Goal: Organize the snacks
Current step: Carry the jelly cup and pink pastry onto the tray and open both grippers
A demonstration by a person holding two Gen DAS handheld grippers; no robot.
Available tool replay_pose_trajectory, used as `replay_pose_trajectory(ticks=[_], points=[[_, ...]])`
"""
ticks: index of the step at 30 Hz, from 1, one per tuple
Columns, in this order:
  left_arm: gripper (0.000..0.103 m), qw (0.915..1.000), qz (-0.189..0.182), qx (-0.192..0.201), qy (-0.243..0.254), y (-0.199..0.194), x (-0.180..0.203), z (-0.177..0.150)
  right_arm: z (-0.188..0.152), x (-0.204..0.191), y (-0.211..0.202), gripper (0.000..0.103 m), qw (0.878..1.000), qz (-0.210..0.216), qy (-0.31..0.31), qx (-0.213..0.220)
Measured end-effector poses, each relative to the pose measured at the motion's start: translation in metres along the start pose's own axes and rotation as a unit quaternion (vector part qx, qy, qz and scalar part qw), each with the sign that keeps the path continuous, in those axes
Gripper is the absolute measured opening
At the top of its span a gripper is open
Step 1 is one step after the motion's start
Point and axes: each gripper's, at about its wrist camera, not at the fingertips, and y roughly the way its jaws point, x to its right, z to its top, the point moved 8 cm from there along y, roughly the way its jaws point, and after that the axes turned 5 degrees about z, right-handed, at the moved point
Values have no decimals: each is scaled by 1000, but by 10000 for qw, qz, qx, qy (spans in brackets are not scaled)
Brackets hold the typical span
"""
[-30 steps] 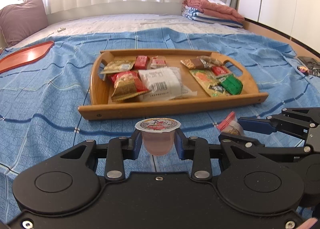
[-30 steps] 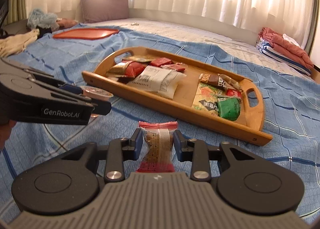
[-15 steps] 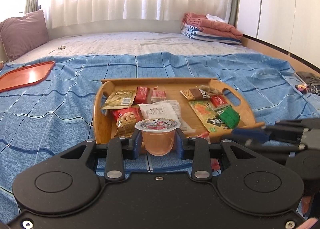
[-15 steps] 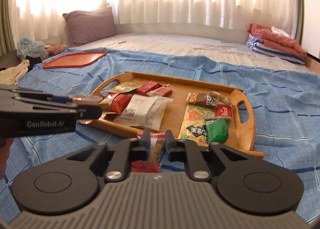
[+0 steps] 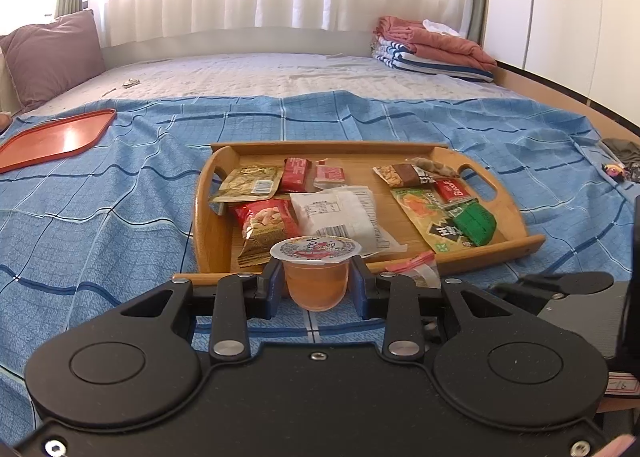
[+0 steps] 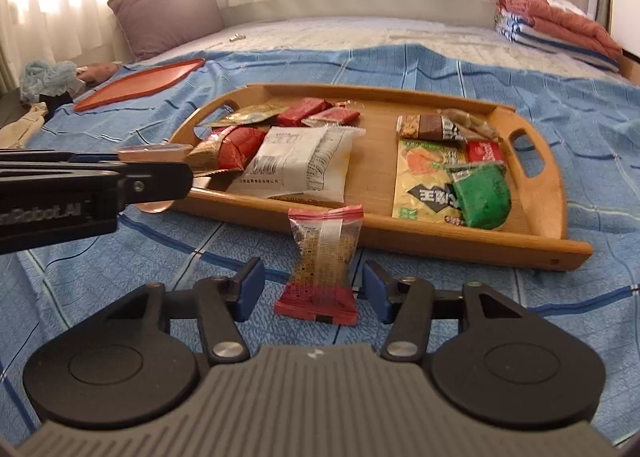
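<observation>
Centrally on the blue checked bedspread (image 5: 120, 217): wooden tray (image 6: 532, 245) with handle cutouts, holding a white packet (image 6: 296, 161), red peanut bag (image 5: 266, 223), gold pouch (image 5: 250, 187), two red bars (image 5: 296, 174), nut bar (image 6: 428, 126), orange-green sachet (image 6: 428, 177), green packet (image 6: 482, 195). Just before the tray's near rail: left gripper (image 5: 316, 287) pinching a jelly cup (image 5: 315, 271), foil lid up. Also just short of that rail: right gripper (image 6: 314, 291) spread wide, pads clear of a red-ended wrapped snack (image 6: 322, 261) lying between them on the bedspread. Far left of the tray: red tray (image 5: 52, 137).
</observation>
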Motion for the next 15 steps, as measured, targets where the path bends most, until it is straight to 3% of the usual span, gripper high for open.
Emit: replay_pose_trajectory(ticks=[11, 13, 15], points=[[32, 9998, -10, 182, 2, 8, -7, 21, 20, -2, -34, 34, 9989, 48, 32, 463], [32, 9998, -26, 209, -53, 11, -8, 28, 29, 0, -38, 13, 9986, -13, -39, 533], [32, 9996, -5, 274, -40, 14, -8, 37, 39, 5, -39, 11, 9982, -104, -93, 589]])
